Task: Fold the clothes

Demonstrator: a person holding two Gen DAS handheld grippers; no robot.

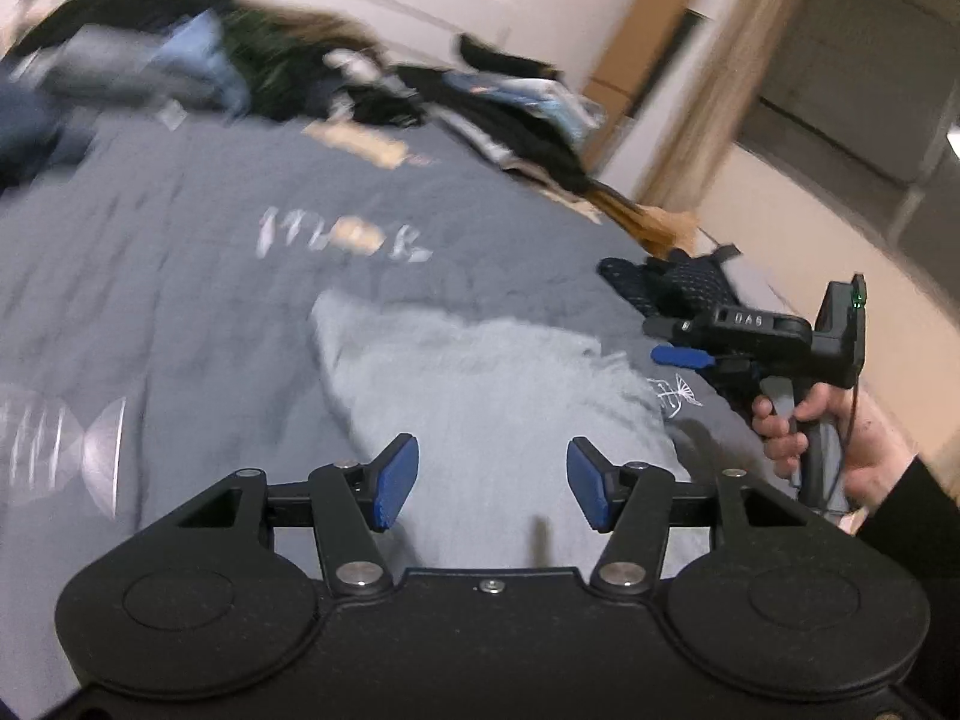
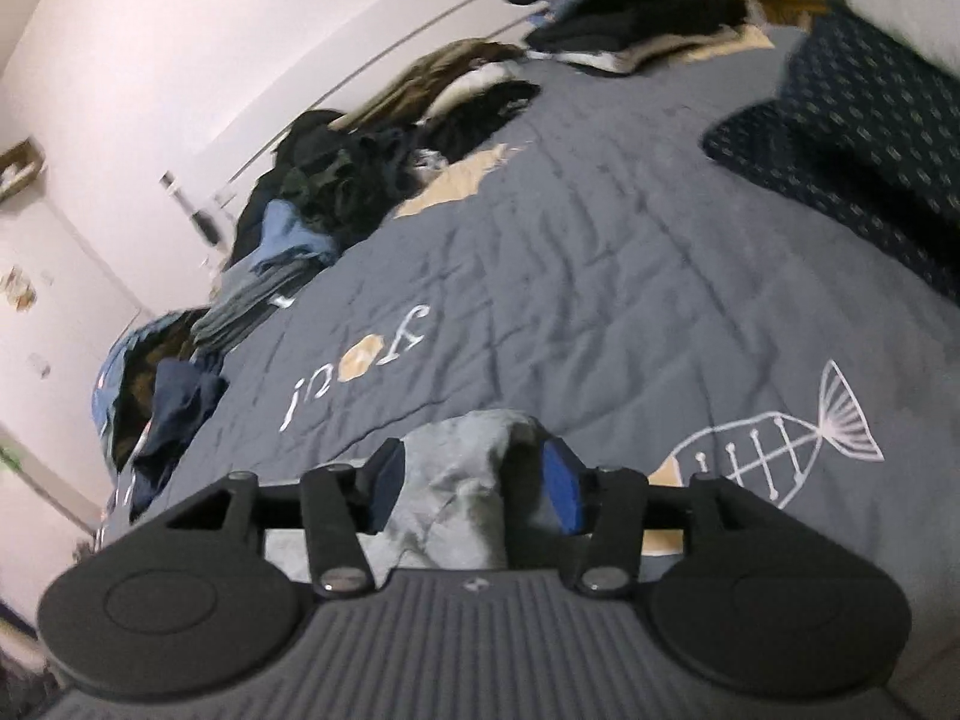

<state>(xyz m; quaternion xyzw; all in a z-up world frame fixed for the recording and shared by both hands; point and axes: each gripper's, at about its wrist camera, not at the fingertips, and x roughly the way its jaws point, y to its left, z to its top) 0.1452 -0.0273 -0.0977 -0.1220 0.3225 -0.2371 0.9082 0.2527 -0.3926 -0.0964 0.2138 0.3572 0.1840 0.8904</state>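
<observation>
Left wrist view: light grey garment point(image 1: 480, 396) lies on the bedspread point(image 1: 210, 276) at 12 o'clock of the left gripper point(image 1: 492, 483), jaws released; soft, limp, light; grasp a corner; right gripper point(image 2: 474, 489) likewise released, cloth bunched between.

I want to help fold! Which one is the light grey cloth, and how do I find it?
Look at the big blue-grey bedspread with the white fish skeleton stitched on it. The light grey cloth lies on its near part, in front of both grippers, apart from the dark clothes piles along the wall. It is the only pale, plain piece lying alone.
</observation>
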